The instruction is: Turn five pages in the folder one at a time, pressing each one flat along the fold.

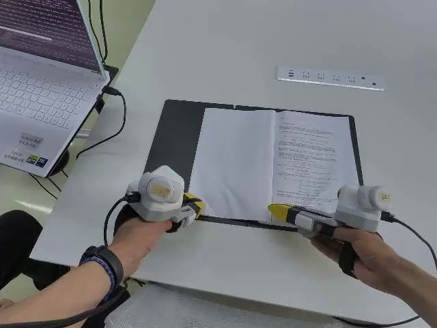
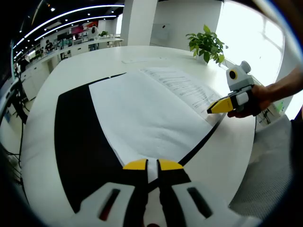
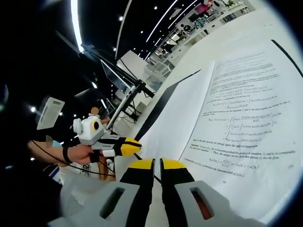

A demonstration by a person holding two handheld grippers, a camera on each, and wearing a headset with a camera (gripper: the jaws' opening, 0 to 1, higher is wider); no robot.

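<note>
A black folder (image 1: 174, 137) lies open on the white table. Its left page (image 1: 235, 160) is blank and its right page (image 1: 314, 154) is printed. My left gripper (image 1: 196, 203) (image 2: 152, 164) is shut, its yellow tips at the blank page's near left corner; I cannot tell whether paper is pinched between them. My right gripper (image 1: 275, 209) (image 3: 157, 164) is shut too, with its tips low at the near end of the fold, by the printed page's (image 3: 246, 113) bottom corner. Each gripper shows in the other's view: the right gripper (image 2: 213, 108) and the left gripper (image 3: 135, 144).
An open white laptop (image 1: 41, 82) stands at the far left, with a black cable (image 1: 113, 130) running by the folder's left side. A power strip (image 1: 331, 77) is set into the table behind the folder. The table's near edge (image 1: 205, 283) runs just below my hands.
</note>
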